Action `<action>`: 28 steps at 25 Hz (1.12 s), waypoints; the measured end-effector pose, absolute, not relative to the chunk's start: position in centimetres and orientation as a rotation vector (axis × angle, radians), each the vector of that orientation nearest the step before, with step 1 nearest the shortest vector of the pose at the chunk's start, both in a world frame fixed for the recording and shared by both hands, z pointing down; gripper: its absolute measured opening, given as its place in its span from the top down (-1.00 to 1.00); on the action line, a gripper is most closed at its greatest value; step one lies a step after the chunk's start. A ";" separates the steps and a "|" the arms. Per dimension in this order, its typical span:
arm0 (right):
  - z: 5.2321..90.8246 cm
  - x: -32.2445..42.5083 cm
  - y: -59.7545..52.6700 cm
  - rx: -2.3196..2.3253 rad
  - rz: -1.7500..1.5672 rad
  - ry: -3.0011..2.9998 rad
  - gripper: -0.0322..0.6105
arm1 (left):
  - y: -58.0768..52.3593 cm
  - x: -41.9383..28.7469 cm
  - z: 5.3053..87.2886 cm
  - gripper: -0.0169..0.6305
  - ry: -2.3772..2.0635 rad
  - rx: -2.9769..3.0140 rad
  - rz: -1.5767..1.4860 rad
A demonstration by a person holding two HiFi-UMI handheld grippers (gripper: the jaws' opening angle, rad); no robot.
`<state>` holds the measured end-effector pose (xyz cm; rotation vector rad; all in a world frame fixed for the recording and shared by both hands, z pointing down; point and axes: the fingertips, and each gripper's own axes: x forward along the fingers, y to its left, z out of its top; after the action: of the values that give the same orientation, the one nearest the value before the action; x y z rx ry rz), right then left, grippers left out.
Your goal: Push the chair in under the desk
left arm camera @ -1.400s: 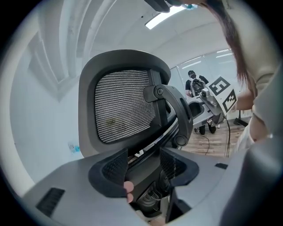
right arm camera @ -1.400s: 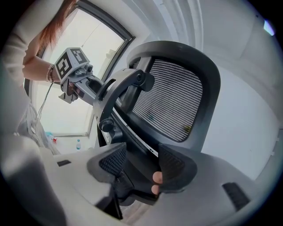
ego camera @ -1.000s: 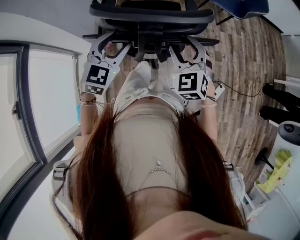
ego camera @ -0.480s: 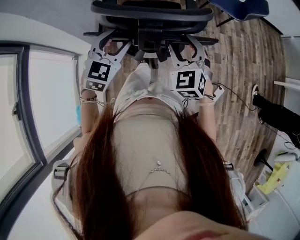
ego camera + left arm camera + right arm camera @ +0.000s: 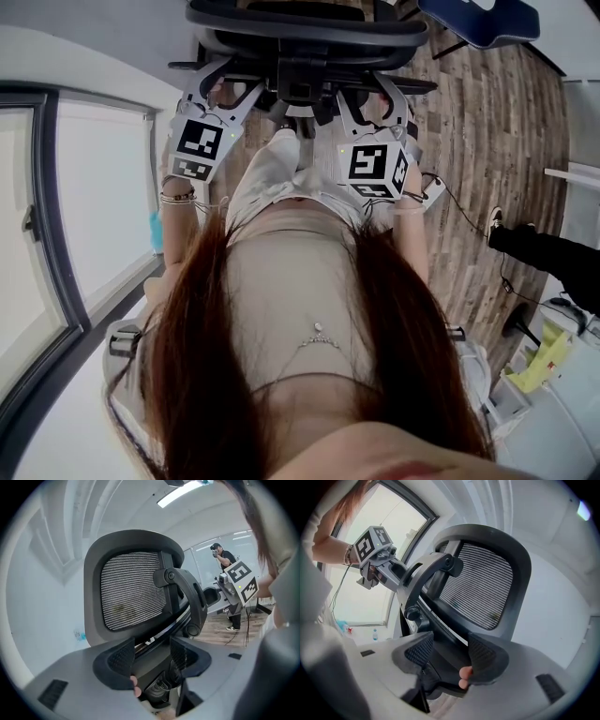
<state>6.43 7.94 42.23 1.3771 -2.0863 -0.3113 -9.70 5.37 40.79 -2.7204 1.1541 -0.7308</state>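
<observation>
Chair (image 5: 305, 33) stands at the far edge, left tongs (image 5: 152, 656) and right tongs (image 5: 450, 653) both spread at its lower back frame; an even push from the 2 should roll it straight.

Wood-plank floor (image 5: 487, 122), grey-brown, upper right
Window (image 5: 94, 206), dark-framed, bright pane, at left
Blue seat (image 5: 478, 19), top edge, partly cut off
Black cable (image 5: 459, 197), loose on the floor
Bystander (image 5: 229, 569), standing, dark clothes, on the floor well beyond; one dark-trousered leg enters the head view at right
Yellow-green cloth (image 5: 536, 361), lower right
Ceiling strip light (image 5: 180, 493), lit
Small bottle (image 5: 375, 634), low beneath the window
</observation>
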 end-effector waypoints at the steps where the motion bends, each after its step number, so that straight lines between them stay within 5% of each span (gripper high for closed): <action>1: 42.2 6.4 8.0 1.380 -0.312 -2.086 0.17 | 5.4 -9.7 40.8 0.23 1.156 -2.721 -0.730; 28: 42.1 6.4 4.4 1.386 -0.326 -2.100 0.16 | 1.5 -9.7 40.8 0.21 1.194 -2.729 -0.734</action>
<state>6.40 4.39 42.09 1.3859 -2.0997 -0.3256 -9.70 1.54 40.83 -2.7294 1.1936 -0.7342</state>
